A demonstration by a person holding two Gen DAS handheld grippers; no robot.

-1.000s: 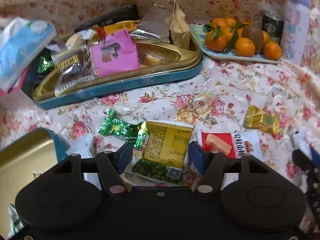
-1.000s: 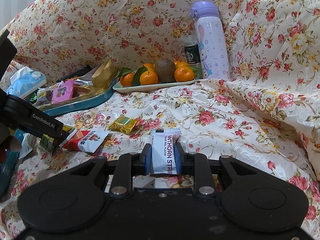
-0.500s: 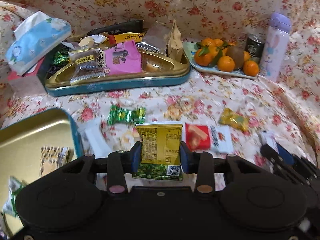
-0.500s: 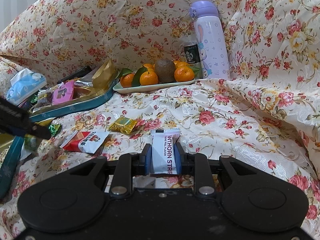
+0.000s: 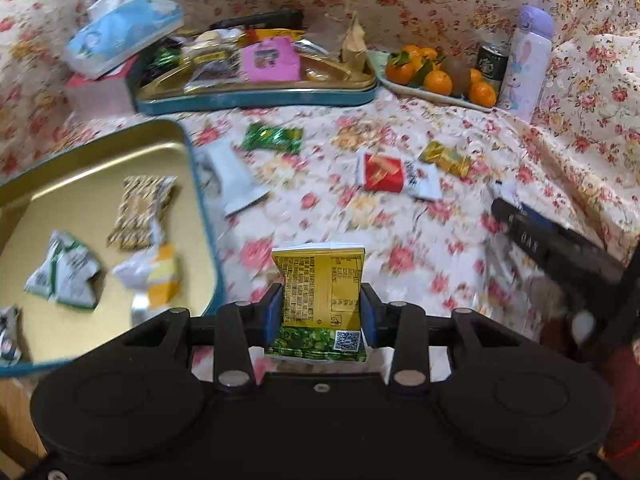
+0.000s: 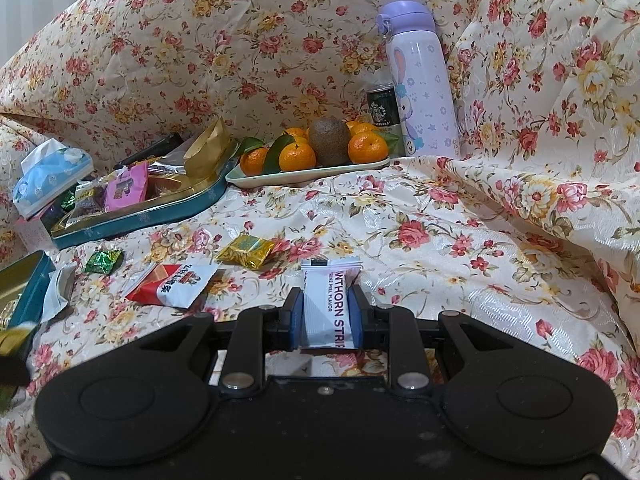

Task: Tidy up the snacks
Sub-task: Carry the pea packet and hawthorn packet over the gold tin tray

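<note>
At the near left, an open gold-lined tin with teal walls (image 5: 202,216) lies on the floral bedspread (image 5: 400,208) and holds several wrapped snacks: a white and green packet (image 5: 64,276), a brown patterned packet (image 5: 140,210) and a white and yellow packet (image 5: 154,276). Far left, a blue tissue pack (image 5: 120,32) rests by a second teal tin tray (image 5: 256,98) heaped with snacks, a pink packet (image 5: 272,60) among them. Between the tins lie a white wrapper (image 5: 236,176) and a shiny green candy (image 5: 274,138). In the near centre, the left claw (image 5: 322,312) is clamped on a yellow and green snack packet (image 5: 320,300), its blue pads pressing both sides, with the packet lifted clear of the bedspread just right of the open tin. Right of the green candy lie a red and white packet (image 5: 396,176) and a gold foil candy (image 5: 446,158). Farther back, a pale plate of tangerines (image 6: 312,170) sits beside a dark green can (image 6: 382,106) and a tall lilac flask (image 6: 424,88). At the near right, the right claw (image 6: 326,316) is clenched on a white hawthorn strip packet (image 6: 326,308), held low over the bedspread.
</note>
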